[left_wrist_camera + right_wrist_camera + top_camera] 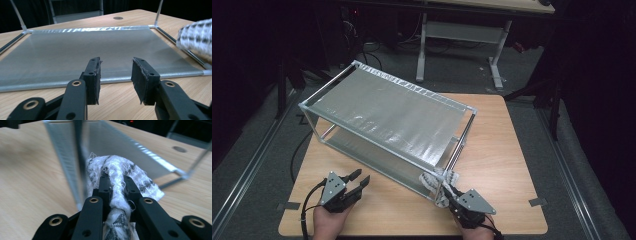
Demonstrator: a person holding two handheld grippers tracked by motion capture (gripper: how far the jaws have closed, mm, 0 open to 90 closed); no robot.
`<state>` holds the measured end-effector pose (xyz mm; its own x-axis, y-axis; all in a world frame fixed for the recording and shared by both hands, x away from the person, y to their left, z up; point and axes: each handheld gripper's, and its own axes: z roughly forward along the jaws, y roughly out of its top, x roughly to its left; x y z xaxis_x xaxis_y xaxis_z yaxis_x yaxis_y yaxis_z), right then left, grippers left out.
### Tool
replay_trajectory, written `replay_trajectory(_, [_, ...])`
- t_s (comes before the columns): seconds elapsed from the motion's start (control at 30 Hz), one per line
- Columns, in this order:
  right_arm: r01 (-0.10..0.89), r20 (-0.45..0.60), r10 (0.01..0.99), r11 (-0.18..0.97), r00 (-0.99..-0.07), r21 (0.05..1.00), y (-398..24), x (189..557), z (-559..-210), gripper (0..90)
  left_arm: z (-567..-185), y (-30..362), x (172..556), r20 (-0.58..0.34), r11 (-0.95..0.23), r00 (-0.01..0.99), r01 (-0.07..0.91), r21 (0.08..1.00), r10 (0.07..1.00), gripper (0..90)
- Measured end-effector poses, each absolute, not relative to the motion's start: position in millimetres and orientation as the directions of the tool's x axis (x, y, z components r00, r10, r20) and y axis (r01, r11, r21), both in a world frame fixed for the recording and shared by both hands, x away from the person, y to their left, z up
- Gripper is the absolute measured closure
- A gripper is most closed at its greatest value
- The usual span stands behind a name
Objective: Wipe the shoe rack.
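My right claw [115,182] is clamped on a black-and-white knitted cloth [117,170], pressed against the near corner post of the silver shelf rack [387,112] on the desk [507,150]; my left claw [116,72] waits with jaws apart and nothing between them, the rack's lower shelf just ahead. I judge the loose yarn could snag on the post, or a tug could drag the light frame across the desk.

The high view looks down from above the person's side of the bench [507,150]. Each hand-held gripper carries a camera that looks along its black jaws, low and very close. All three views share the silver rack [387,112] and the white cloth [117,170].
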<state>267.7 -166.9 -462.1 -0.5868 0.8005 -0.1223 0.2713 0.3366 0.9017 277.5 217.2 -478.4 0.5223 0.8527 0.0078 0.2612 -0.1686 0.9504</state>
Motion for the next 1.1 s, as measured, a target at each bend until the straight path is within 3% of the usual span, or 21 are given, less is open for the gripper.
replay_trajectory(0.5, [0.329, -0.148, 0.911, 0.285, -0.385, 0.9, -251.2, 264.5, -462.7, 79.9, -479.1, 182.3, 282.8, 0.001, -0.202, 0.619, 0.255, 0.946, 0.785, 59.4])
replay_trajectory(0.6, [0.369, -0.139, 0.93, 0.268, -0.342, 0.89, -267.8, 267.7, -467.0, 79.8, -480.5, 171.5, 280.7, 0.016, -0.228, 0.648, 0.245, 0.942, 0.761, 62.8])
replay_trajectory(1.1, [0.383, -0.114, 0.941, 0.238, -0.32, 0.893, -277.6, 269.6, -468.5, 79.6, -468.3, 135.8, 270.5, -0.003, -0.221, 0.729, 0.211, 0.952, 0.685, 59.3])
